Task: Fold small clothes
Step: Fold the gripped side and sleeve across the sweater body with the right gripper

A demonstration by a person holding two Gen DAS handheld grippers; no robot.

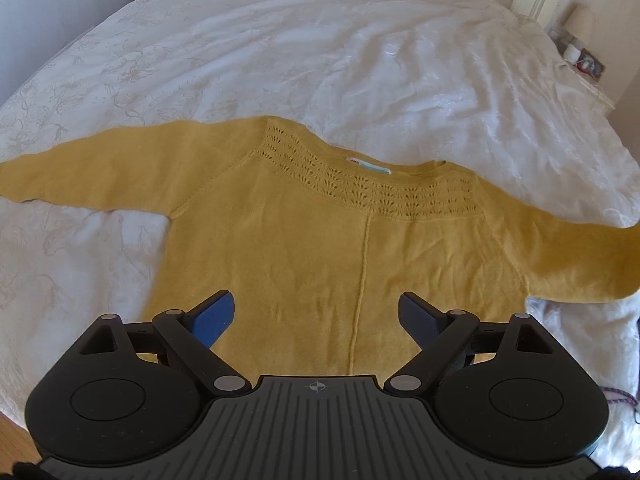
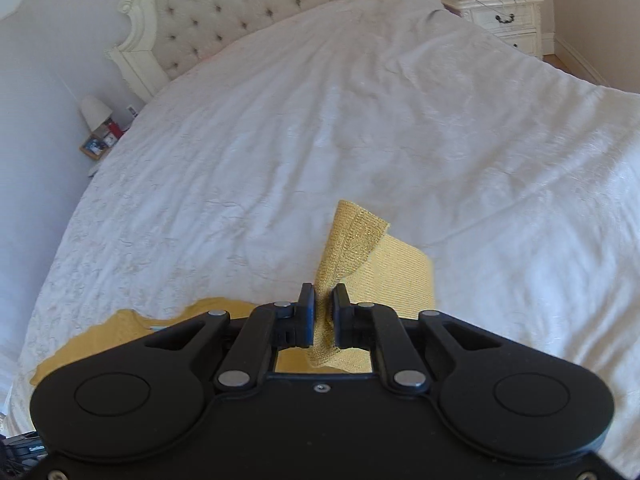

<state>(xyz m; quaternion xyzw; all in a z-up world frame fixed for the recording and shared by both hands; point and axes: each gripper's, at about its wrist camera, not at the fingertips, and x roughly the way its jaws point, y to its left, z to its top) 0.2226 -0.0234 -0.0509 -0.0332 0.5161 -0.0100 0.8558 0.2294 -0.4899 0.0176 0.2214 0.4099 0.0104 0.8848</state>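
A mustard yellow knit sweater (image 1: 320, 240) lies flat on the white bedspread (image 1: 320, 60), neckline away from me, both sleeves spread sideways. My left gripper (image 1: 316, 316) hovers open and empty over the sweater's lower body, its blue pads wide apart. In the right wrist view my right gripper (image 2: 324, 300) is shut on the cuff end of the sweater's right sleeve (image 2: 360, 236), which sticks up folded between the jaws. The sweater's body (image 2: 120, 328) shows at lower left of that view, partly hidden by the gripper.
A tufted headboard (image 2: 240, 4) stands at the bed's far end. A nightstand (image 2: 504, 12) with small items stands at the far right, another nightstand with a lamp (image 2: 96, 116) at the left. The bedspread (image 2: 360, 120) stretches wide around the sweater.
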